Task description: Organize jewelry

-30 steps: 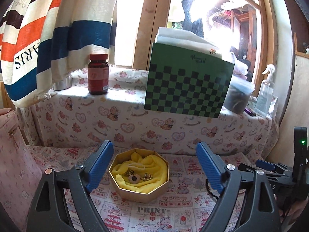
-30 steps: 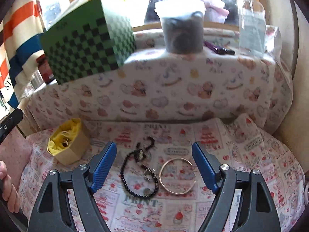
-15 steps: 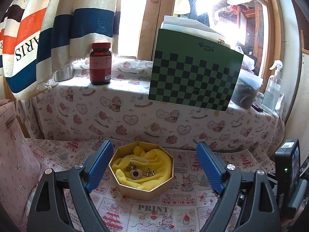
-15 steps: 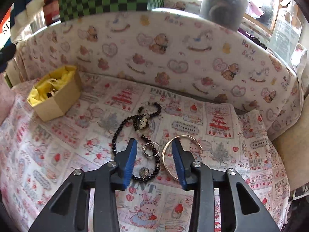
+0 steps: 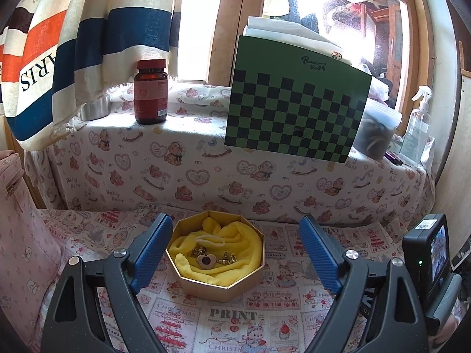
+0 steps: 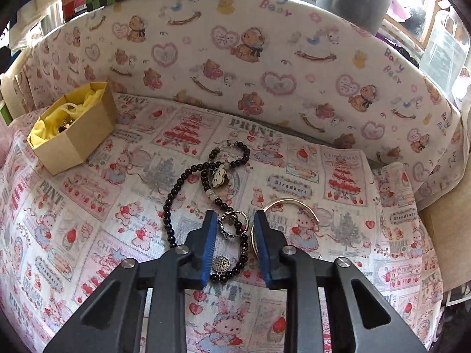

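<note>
An octagonal cardboard box (image 5: 206,285) lined with yellow cloth (image 5: 244,244) holds a heart pendant (image 5: 205,260) and small gold pieces. My left gripper (image 5: 235,223) hovers open just in front of it, one finger on each side. On the printed cloth lie a black bead necklace (image 6: 172,197), a small silver ring (image 6: 232,223) and a gold bangle (image 6: 294,203). My right gripper (image 6: 234,216) points down at them, its jaws closing with the ring and a few beads between the pads. The bangle sits just outside the right pad. The box (image 6: 73,144) stands at far left.
A raised ledge draped in bear-print cloth runs behind the work surface. On it stand a green checkered board (image 5: 294,108), a red pill bottle (image 5: 151,92), a plastic tub (image 5: 376,135) and a spray bottle (image 5: 418,123). A striped curtain (image 5: 88,29) hangs at left.
The right gripper has dropped and tipped down onto the necklace, and its jaws have narrowed from wide to close around the silver ring. The left gripper has barely moved.
</note>
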A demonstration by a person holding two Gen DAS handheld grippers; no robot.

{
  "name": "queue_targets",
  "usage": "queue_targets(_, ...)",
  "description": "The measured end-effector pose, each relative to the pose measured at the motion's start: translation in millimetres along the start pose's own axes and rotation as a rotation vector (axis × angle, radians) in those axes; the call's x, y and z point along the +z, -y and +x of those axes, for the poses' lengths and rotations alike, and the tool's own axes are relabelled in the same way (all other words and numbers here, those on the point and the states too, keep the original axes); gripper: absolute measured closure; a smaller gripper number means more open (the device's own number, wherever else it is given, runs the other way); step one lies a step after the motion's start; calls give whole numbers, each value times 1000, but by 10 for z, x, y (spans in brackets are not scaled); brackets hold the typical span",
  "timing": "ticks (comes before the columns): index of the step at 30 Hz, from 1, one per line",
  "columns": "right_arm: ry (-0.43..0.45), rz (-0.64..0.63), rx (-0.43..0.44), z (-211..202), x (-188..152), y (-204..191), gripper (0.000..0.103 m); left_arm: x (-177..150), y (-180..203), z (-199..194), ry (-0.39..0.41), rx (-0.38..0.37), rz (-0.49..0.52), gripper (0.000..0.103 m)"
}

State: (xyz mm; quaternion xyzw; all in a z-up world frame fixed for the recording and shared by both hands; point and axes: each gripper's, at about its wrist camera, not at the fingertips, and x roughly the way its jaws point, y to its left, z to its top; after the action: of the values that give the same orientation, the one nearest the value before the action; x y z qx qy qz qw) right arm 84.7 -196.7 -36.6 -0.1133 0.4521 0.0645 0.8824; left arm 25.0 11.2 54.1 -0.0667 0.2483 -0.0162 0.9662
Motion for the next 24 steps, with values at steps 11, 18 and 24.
queue_targets(11,78,118,43,-321,54,316,81,-83,166,78,-30,-45,59,19)
queue_targets(18,156,307,46,-654,35,804,81,-411,722,413,-234,-260,229,49)
queue_targets(24,146,340,59,-654,26,938,81,-626,1086,771,-360,-238,253,49)
